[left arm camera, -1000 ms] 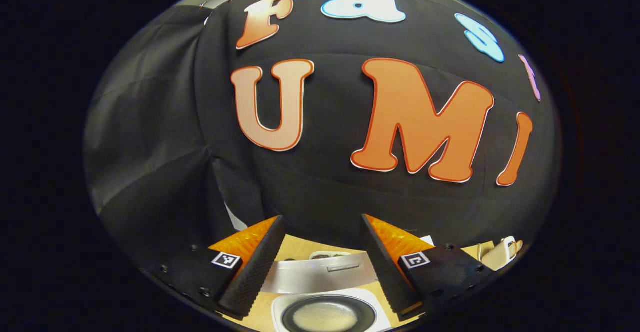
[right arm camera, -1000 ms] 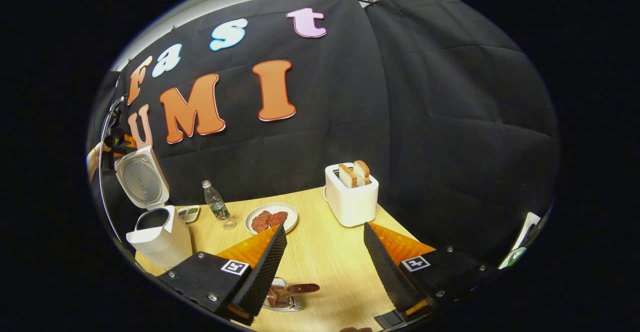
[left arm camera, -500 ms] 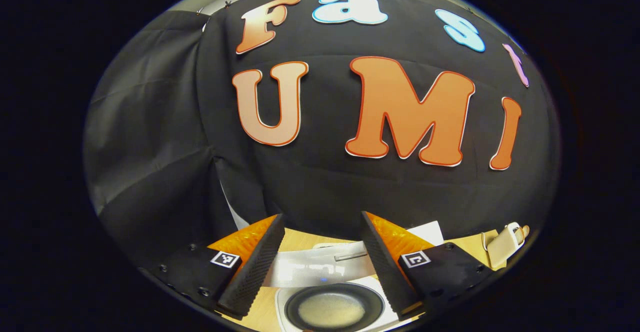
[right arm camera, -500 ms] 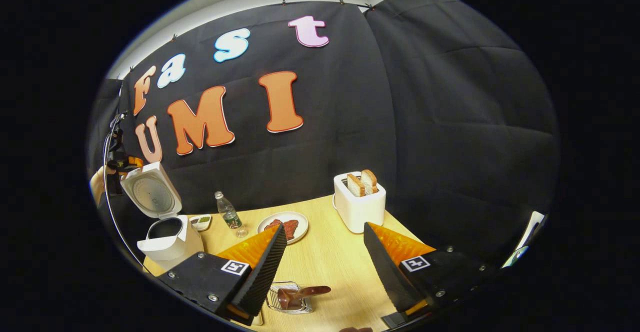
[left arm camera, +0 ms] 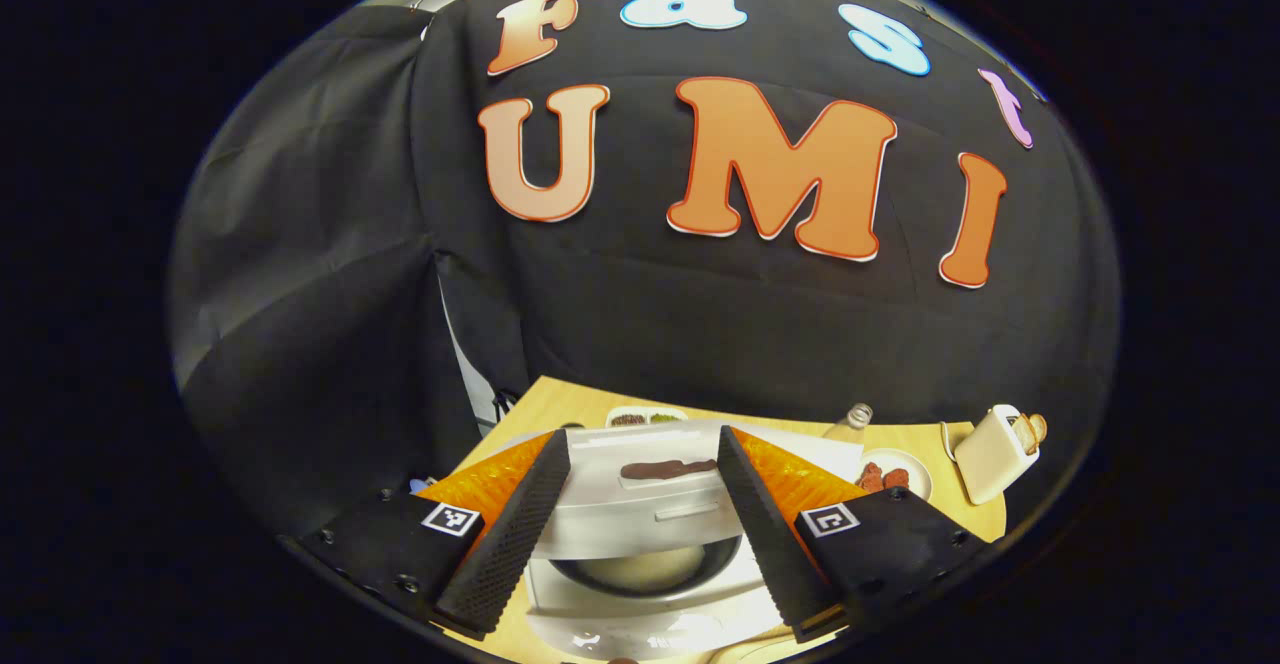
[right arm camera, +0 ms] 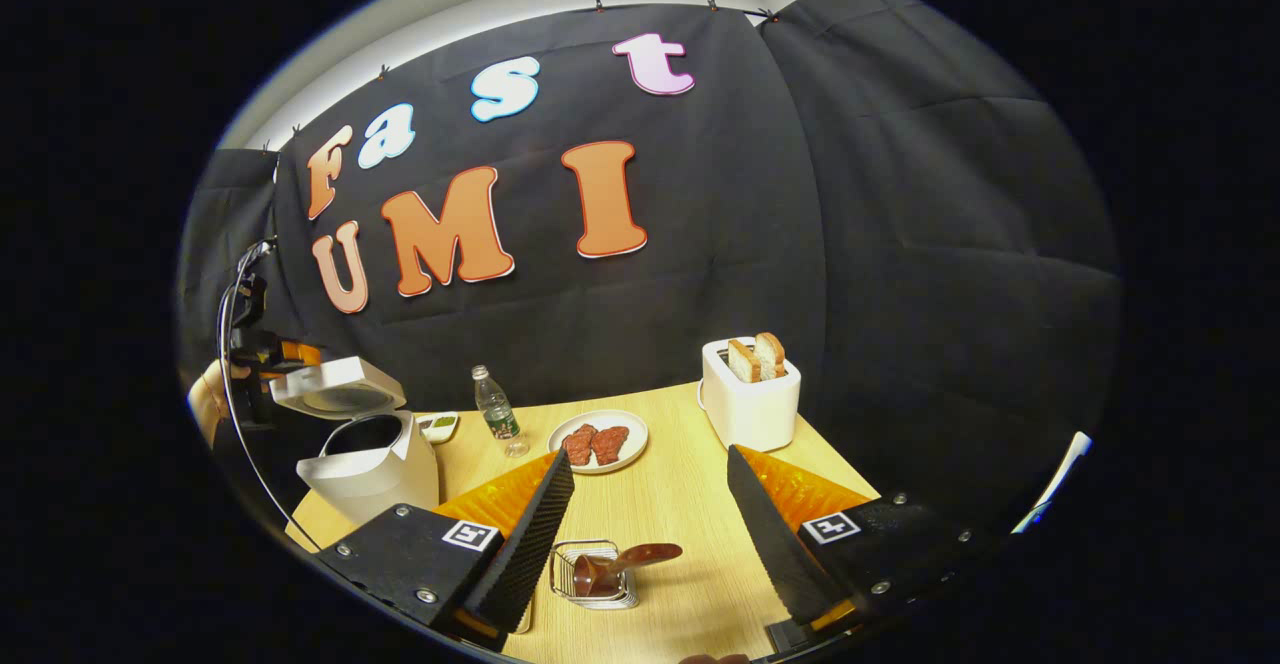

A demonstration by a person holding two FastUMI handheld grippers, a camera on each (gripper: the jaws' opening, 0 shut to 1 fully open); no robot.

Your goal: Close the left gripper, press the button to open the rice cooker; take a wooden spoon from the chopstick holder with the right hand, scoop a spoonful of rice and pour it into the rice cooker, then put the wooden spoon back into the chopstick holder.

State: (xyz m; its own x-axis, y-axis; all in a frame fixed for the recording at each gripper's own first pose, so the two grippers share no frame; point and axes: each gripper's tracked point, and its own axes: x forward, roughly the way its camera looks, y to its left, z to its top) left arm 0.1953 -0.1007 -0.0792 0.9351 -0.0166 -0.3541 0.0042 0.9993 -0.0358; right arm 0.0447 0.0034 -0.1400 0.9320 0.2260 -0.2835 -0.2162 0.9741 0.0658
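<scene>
The white rice cooker stands at the table's left end, its lid hanging roughly level above the dark pot. My left gripper is behind and above that lid, with a hand on it. In the left gripper view my left gripper is open, and the grey lid lies between its fingers over the pot of rice. My right gripper is open and holds nothing. The wooden spoon rests in the wire chopstick holder just below it.
On the wooden table stand a water bottle, a plate of red slices, a white toaster holding bread, and a small dish. The black cloth wall closes off the back and right.
The cooker lid has swung down from upright to nearly level, and my left gripper came down with it. My right gripper's view shifted, bringing the holder and spoon more into sight.
</scene>
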